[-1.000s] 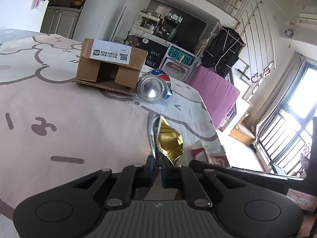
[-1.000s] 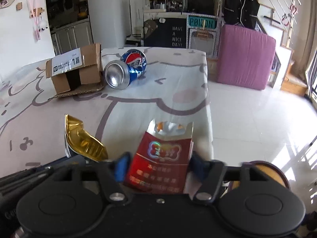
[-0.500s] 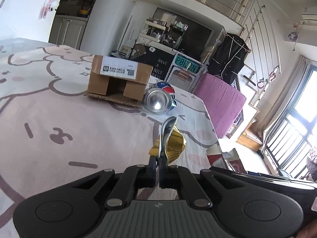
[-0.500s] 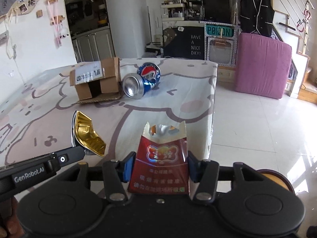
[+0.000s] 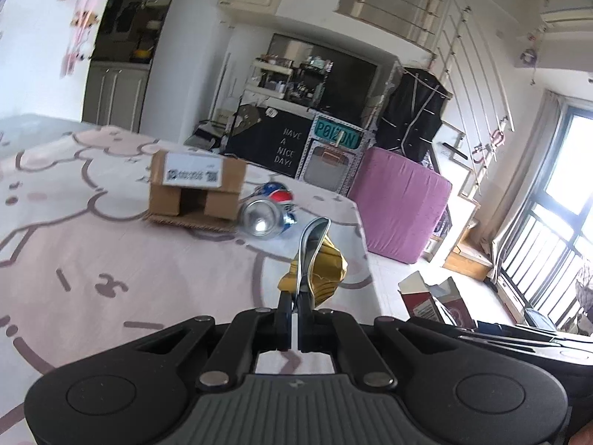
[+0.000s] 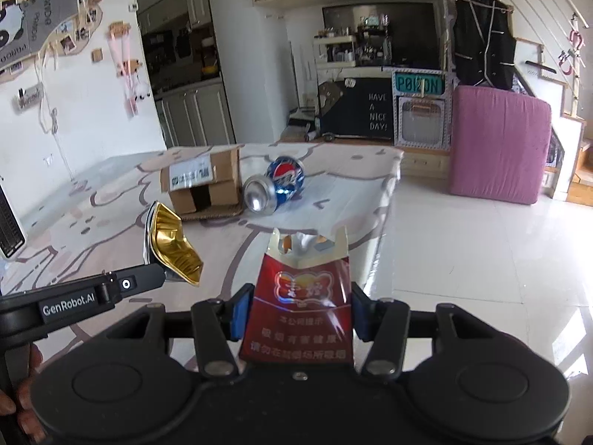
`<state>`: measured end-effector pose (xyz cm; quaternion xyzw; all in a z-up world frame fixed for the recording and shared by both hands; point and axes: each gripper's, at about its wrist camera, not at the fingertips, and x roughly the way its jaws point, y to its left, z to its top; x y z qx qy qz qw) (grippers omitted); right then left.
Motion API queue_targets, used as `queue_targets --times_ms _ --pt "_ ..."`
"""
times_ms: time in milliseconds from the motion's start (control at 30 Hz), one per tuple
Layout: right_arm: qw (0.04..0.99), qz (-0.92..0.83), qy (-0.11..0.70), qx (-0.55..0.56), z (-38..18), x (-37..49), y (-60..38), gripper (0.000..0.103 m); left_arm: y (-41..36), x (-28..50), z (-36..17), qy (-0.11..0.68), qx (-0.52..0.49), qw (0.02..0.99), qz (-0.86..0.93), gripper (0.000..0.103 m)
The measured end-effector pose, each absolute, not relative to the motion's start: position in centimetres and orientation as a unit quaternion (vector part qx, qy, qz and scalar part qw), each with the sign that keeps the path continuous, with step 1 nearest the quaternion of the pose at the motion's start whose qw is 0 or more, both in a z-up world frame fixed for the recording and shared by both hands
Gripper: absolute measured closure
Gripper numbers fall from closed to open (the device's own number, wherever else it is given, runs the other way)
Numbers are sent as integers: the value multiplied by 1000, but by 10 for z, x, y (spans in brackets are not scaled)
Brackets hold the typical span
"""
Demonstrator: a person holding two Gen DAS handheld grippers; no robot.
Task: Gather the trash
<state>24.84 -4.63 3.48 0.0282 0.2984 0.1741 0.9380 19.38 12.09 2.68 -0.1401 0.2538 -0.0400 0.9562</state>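
Observation:
My left gripper [image 5: 295, 306] is shut on a crumpled gold foil wrapper [image 5: 322, 270] and holds it above the table; the wrapper also shows in the right wrist view [image 6: 172, 248]. My right gripper [image 6: 296, 311] is shut on an open red cigarette pack [image 6: 302, 304], seen too in the left wrist view [image 5: 433, 296], near the table's right edge. A blue Pepsi can [image 5: 267, 215] [image 6: 276, 189] lies on its side beside a small cardboard box [image 5: 196, 189] [image 6: 204, 185] on the far part of the table.
The table [image 5: 92, 252] has a pink cartoon-print cloth; its right edge drops to a white tiled floor [image 6: 463, 252]. A pink mattress [image 6: 498, 144] and a black chalkboard cabinet [image 6: 355, 111] stand beyond.
Both grippers have risen above the table with the wrapper and the pack held in them. The can and box now look farther off and lower.

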Motion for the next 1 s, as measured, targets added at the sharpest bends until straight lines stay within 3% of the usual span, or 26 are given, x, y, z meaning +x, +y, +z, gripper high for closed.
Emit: queue_targets --times_ms 1000 --pt "960 39 270 69 30 200 -242 49 -57 204 31 276 -22 948 -154 102"
